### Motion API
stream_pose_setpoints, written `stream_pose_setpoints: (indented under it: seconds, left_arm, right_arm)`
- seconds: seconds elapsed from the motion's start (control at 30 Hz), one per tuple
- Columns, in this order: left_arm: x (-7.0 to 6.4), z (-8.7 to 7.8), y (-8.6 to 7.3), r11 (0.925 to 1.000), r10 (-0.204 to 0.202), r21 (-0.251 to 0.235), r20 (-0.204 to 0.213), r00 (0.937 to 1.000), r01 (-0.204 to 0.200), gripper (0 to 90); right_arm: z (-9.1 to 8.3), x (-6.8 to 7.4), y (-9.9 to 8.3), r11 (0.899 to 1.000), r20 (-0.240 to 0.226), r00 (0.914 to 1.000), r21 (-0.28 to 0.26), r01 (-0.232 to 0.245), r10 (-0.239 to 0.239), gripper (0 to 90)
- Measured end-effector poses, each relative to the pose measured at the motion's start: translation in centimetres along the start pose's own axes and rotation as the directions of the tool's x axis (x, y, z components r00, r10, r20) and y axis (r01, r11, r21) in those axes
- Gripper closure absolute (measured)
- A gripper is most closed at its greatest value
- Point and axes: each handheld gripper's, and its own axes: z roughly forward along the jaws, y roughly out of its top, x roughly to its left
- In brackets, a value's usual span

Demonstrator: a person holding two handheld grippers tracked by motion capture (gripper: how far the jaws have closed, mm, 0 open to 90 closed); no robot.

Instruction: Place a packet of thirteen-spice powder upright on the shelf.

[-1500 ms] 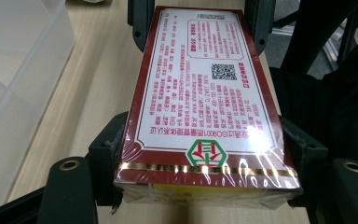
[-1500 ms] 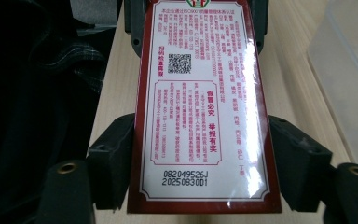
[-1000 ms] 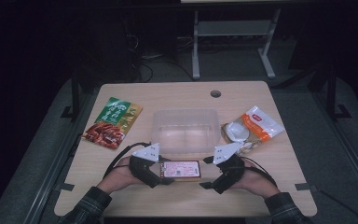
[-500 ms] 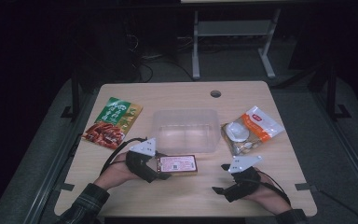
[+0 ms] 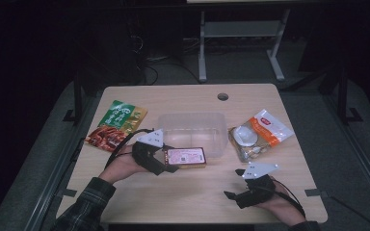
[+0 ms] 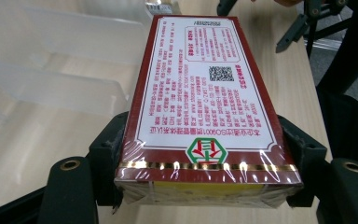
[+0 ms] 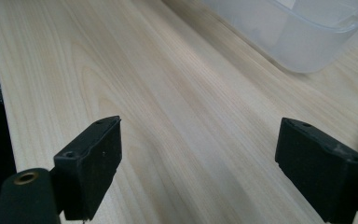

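While the red box lies flat just at the near side of the clear plastic container, the high view shows the left gripper clamped on the box's left end. The box's long axis runs parallel to the container's near wall, and the box touches or all but touches that wall; which, I cannot tell. The left gripper is plainly the nearer one. The right gripper sits well off to the right and nearer the person than the container, low over the wooden table, its jaws apart and holding nothing. A green and red snack pouch lies left of the container; a clear bag with a white lid-like piece lies right of it.

Left gripper view: both jaws press the box across its short sides, with the container's wall just beside the box on the left. Judgement: the coming move is a short lift up and over that wall.

Right gripper view: the jaws stand wide open over bare table, with the container's corner ahead and apart.

Against the earlier frames: a second ago the right gripper was at the box's right end; half a second ago it had drawn away, and it now sits lower and farther from the container. The left grip is unchanged.
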Motion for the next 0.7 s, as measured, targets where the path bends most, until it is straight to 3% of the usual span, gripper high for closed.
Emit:
stream_pose_setpoints:
  seconds: [0.7]
  left_arm:
    - [3.5, -0.2, 4.1, 0.9988, 0.040, 0.028, -0.022, 0.9989, -0.040, 31.5]
  right_arm:
    - [0.0, -0.1, 0.0, 1.000, -0.003, 1.0000, -0.018, 0.009, -0.009, 14.2]
